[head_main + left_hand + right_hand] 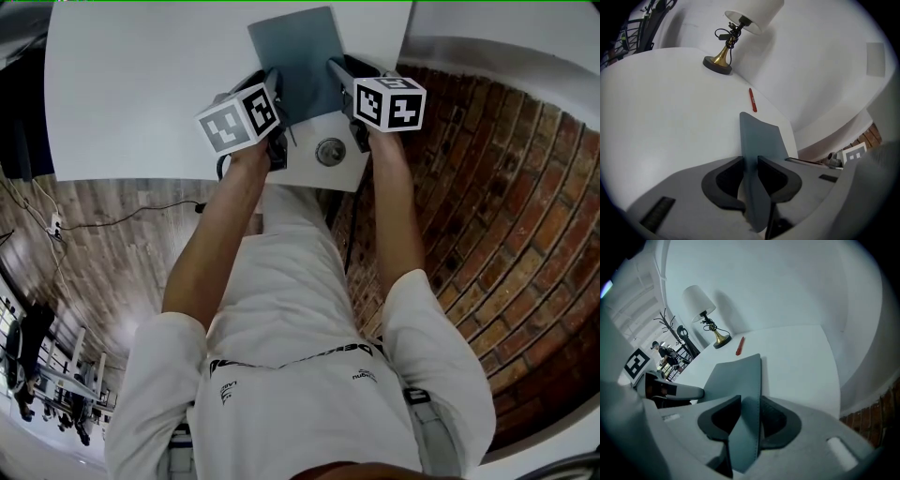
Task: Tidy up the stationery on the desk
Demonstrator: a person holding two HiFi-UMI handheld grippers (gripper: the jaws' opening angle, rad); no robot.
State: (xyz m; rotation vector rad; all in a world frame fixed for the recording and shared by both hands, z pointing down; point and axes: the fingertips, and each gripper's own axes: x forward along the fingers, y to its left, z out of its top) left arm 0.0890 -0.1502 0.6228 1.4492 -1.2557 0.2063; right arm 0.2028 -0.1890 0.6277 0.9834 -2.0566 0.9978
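A thin grey-blue pad (296,58) with a stitched edge lies over the near right part of the white desk (141,84). Both grippers hold its near end. My left gripper (275,94) is shut on the pad's left side, and the sheet (759,136) stands edge-on between its jaws (751,161). My right gripper (339,70) is shut on the right side, the pad (738,373) bending up between its jaws (750,404). A red pen (752,100) (739,346) lies further off on the desk, past the pad. The head view does not show the pen.
A table lamp (726,47) (705,315) with a brass base and white shade stands at the far end near the wall. A white block with a round metal part (330,152) sits at the desk's near edge under my hands. Brick floor (506,187) lies to the right.
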